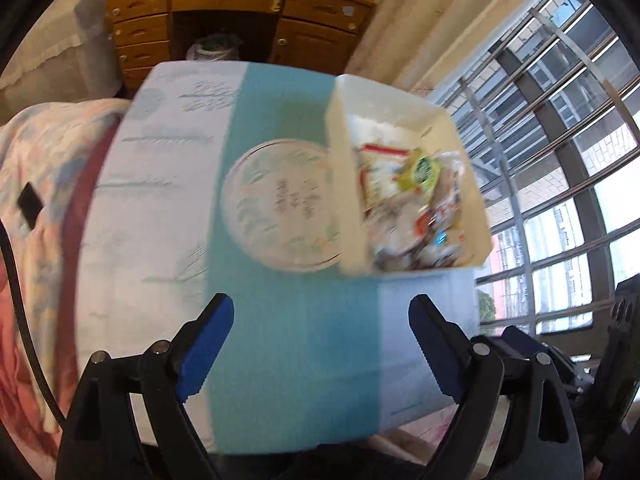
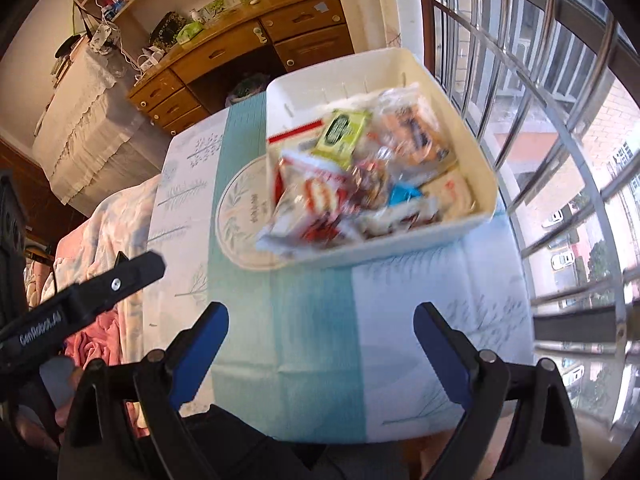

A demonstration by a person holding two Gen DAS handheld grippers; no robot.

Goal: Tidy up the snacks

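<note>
Nearest us, our left tool [image 1: 320,344] and right tool [image 2: 320,350] both hang over the tabletop [image 2: 316,340] with their blue pads spread wide and nothing between them. The tabletop wears a pale cloth with a teal stripe. On its far right part sits the white bin [image 2: 482,168], close to the barred window [image 2: 560,120], heaped with snack packets [image 2: 340,196]. A round patterned plate [image 1: 276,208] lies touching the bin's left side. A green packet [image 2: 342,132] rests atop the heap.
</note>
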